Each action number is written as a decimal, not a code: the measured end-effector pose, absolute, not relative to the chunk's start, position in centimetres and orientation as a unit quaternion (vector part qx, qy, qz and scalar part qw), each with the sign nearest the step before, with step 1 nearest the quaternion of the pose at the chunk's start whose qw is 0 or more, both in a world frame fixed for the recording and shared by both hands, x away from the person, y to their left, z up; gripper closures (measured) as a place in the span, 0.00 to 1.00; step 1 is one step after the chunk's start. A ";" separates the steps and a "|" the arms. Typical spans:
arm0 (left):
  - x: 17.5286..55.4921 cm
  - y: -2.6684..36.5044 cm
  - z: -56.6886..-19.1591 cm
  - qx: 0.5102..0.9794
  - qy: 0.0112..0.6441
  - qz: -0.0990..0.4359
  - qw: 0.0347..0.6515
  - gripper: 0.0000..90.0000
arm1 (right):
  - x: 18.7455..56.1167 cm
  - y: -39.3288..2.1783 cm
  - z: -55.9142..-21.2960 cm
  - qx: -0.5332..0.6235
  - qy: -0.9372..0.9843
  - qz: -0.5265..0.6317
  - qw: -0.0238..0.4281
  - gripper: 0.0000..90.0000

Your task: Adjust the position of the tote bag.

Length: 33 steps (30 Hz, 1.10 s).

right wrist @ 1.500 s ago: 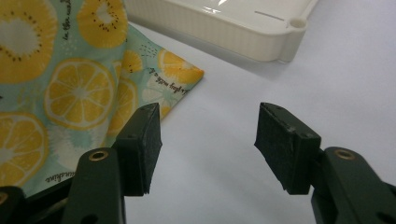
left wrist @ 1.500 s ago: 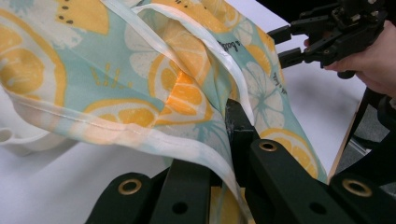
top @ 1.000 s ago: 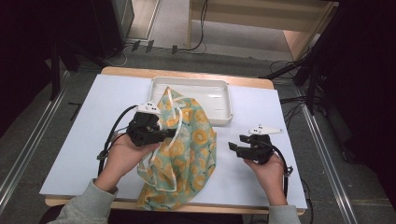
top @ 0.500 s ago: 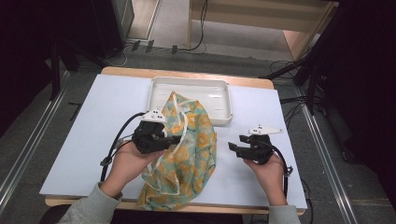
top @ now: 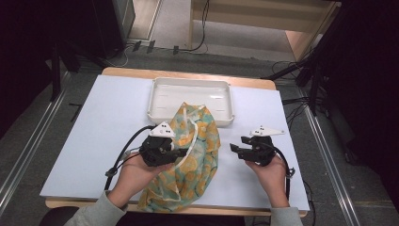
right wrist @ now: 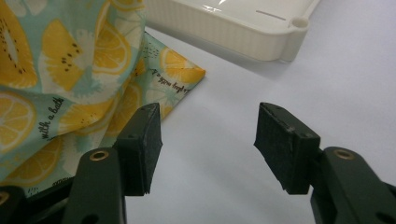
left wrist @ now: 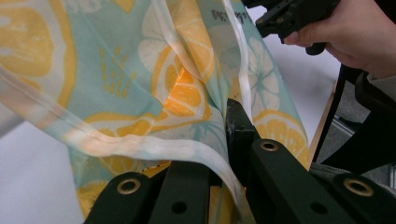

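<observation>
The left gripper [top: 181, 151] clamps the lemon-print cloth [top: 197, 141]; the wide-open right gripper [top: 235, 149] waits at the cloth's three o'clock.

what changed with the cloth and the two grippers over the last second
The left gripper, shut on the lemon-print cloth, has drawn back toward the person and a little lower, and the cloth's top came with it: a second ago it reached over the white tray, now it barely overlaps the tray's near rim. The right gripper stayed put, jaws open and empty. The tray has not moved.
</observation>
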<state>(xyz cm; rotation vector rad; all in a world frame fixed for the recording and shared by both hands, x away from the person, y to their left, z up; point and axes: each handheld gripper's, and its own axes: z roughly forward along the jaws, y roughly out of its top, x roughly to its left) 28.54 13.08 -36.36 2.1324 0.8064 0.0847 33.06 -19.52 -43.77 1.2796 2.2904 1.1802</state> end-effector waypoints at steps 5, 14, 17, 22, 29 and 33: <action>28.1 12.6 -37.3 0.849 0.321 0.032 0.418 0.99 | 33.1 -19.5 -43.8 0.441 0.790 0.406 0.133 0.47; 27.4 12.4 -39.4 0.851 0.323 0.025 0.413 0.98 | 33.0 -19.5 -43.8 0.440 0.790 0.406 0.133 0.47; 27.2 12.3 -40.1 0.854 0.324 0.020 0.407 0.98 | 33.0 -19.5 -43.8 0.439 0.790 0.406 0.133 0.47; 27.0 12.2 -40.8 0.854 0.327 0.016 0.403 0.97 | 33.0 -19.5 -43.8 0.440 0.790 0.406 0.133 0.47; 26.5 12.2 -41.5 0.861 0.322 0.012 0.395 0.96 | 33.0 -19.5 -43.8 0.439 0.791 0.406 0.133 0.47; 26.4 12.1 -41.6 0.862 0.320 0.008 0.394 0.95 | 33.0 -19.5 -43.8 0.439 0.792 0.404 0.131 0.47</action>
